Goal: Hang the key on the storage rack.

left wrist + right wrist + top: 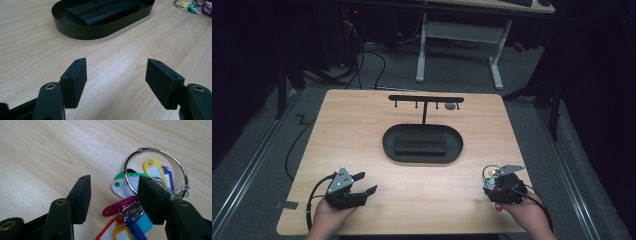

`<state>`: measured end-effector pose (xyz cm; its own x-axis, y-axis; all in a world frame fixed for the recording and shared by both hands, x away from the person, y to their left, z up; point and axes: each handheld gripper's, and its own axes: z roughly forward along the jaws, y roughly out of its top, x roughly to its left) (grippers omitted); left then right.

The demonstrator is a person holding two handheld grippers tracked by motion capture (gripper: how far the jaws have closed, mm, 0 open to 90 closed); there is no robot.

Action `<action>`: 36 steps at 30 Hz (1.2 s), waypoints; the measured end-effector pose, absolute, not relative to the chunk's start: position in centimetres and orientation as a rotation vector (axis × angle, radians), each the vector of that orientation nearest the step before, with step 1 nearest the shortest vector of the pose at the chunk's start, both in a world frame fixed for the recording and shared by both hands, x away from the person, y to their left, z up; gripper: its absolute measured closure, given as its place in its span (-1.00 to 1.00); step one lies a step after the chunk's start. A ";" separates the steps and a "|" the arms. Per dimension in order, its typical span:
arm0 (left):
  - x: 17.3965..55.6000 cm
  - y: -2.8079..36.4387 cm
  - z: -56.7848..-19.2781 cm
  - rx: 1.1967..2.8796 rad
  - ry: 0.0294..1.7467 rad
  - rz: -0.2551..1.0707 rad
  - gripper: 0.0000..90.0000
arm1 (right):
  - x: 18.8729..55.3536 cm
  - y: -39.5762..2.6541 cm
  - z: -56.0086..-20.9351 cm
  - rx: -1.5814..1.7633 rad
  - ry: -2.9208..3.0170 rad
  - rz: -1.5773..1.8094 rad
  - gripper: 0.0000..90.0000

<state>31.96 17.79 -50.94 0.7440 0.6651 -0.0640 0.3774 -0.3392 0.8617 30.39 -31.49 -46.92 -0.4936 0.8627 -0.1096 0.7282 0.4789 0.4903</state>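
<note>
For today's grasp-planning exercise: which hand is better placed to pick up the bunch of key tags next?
The right. Its tool hangs open directly over the key tags and their metal ring. The left tool, also open, has bare table between its jaws, far from them.

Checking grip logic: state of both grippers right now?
Left gripper: open, nothing between its jaws.
Right gripper: open, holding nothing; key ring lies under one jaw.

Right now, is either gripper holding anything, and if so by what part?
Nothing is held. The left gripper stands open over bare table. The right gripper is open too, one jaw over the key ring with coloured tags, not clamping it.
</note>
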 end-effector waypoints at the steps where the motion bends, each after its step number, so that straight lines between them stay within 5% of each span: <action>1: 32.0 17.8 -50.9 1.967 0.793 0.371 -0.24 | 30.4 -31.5 -46.9 1.339 2.388 0.549 0.01; 29: 30.8 18.5 -51.0 1.998 0.743 0.375 -0.21 | 39.2 -29.4 -48.2 1.435 2.669 0.087 0.42; 36: 30.8 18.4 -50.9 2.004 0.730 0.380 -0.20 | 40.1 -29.5 -48.4 1.432 2.705 0.013 0.65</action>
